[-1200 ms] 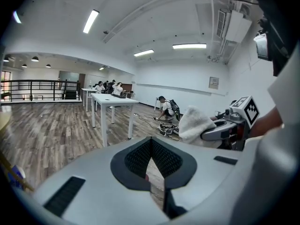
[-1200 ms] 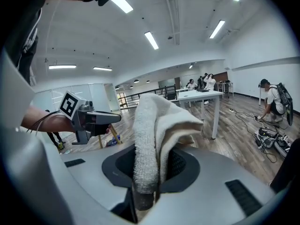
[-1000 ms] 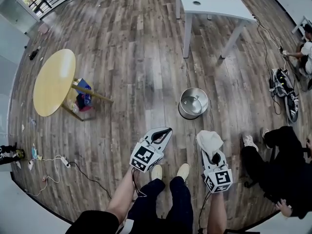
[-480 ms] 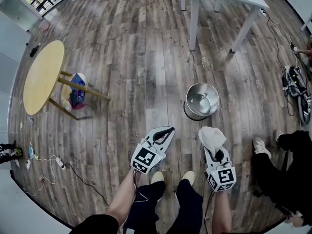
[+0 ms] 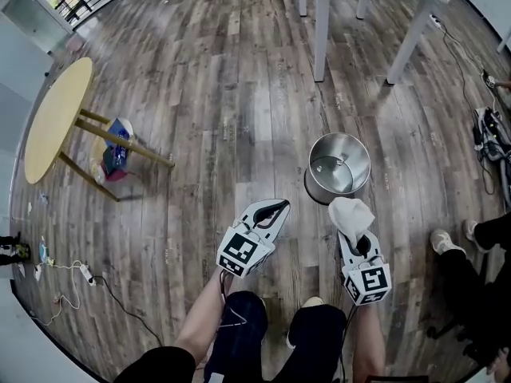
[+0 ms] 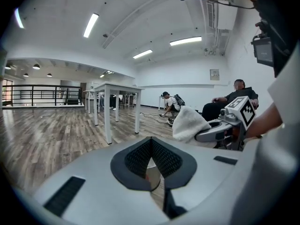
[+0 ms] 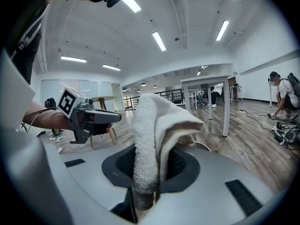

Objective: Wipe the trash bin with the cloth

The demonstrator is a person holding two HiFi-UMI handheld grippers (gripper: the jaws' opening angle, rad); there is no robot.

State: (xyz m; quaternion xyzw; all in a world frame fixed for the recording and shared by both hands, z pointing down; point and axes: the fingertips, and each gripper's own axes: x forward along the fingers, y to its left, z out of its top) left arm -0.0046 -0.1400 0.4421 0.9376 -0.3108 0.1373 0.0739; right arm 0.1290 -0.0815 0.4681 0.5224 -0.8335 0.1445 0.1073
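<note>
The round metal trash bin (image 5: 338,166) stands open on the wood floor, just ahead of my right gripper. My right gripper (image 5: 352,227) is shut on a folded white cloth (image 5: 350,213), which stands up out of the jaws and nearly reaches the bin's near rim. In the right gripper view the cloth (image 7: 154,135) fills the gap between the jaws. My left gripper (image 5: 275,207) hovers to the left of the bin, shut with nothing in it. The left gripper view shows the cloth (image 6: 190,123) and the right gripper off to the right.
White table legs (image 5: 322,30) rise beyond the bin. A round yellow table (image 5: 54,120) with a blue bag (image 5: 116,153) under it stands at far left. Cables and a power strip (image 5: 83,273) lie lower left. Another person's shoe (image 5: 441,241) is at right.
The view has advanced across the floor, so the bin now sits closer to both grippers. The right gripper still holds the cloth; the left stays shut.
</note>
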